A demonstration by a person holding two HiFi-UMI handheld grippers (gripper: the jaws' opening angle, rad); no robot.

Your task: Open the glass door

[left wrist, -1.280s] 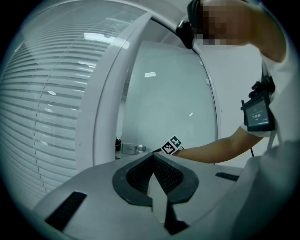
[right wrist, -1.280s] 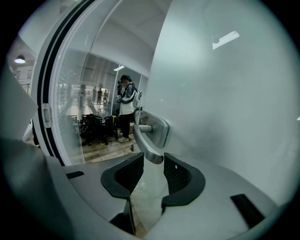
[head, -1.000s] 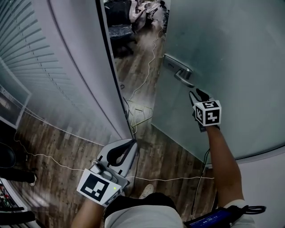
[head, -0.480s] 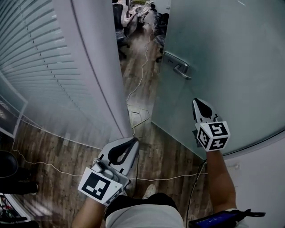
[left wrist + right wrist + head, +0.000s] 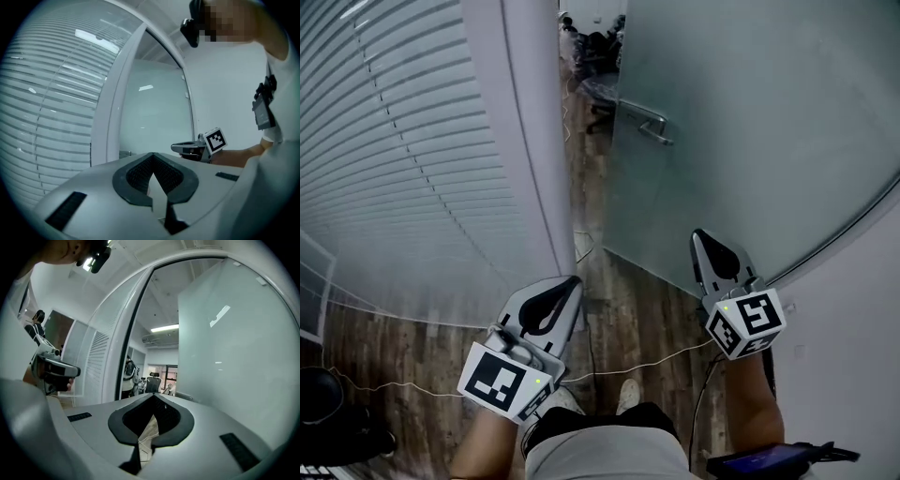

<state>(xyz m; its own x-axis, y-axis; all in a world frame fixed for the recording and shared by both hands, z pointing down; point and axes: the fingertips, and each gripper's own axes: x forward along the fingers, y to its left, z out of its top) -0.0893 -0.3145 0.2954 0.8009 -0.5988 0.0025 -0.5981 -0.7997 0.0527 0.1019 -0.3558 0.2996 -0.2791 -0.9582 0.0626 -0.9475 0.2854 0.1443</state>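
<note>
The frosted glass door (image 5: 750, 141) is standing ajar at right, its metal lever handle (image 5: 654, 128) far off. Nearer, we are holding our right claw (image 5: 705, 246), just closing, shut on nothing, and our left claw (image 5: 569, 286) shut and empty too.

Your left gripper (image 5: 573, 280): jaws together, nothing between them, pointing level ahead. Your right gripper (image 5: 697, 234): jaws have just been closing, now shut and empty (marker cube on top). Each forearm trails straight behind its gripper, right forearm (image 5: 748, 394) bare.

head view down, both gripper views level toward glass door (image 5: 750, 122)
</note>
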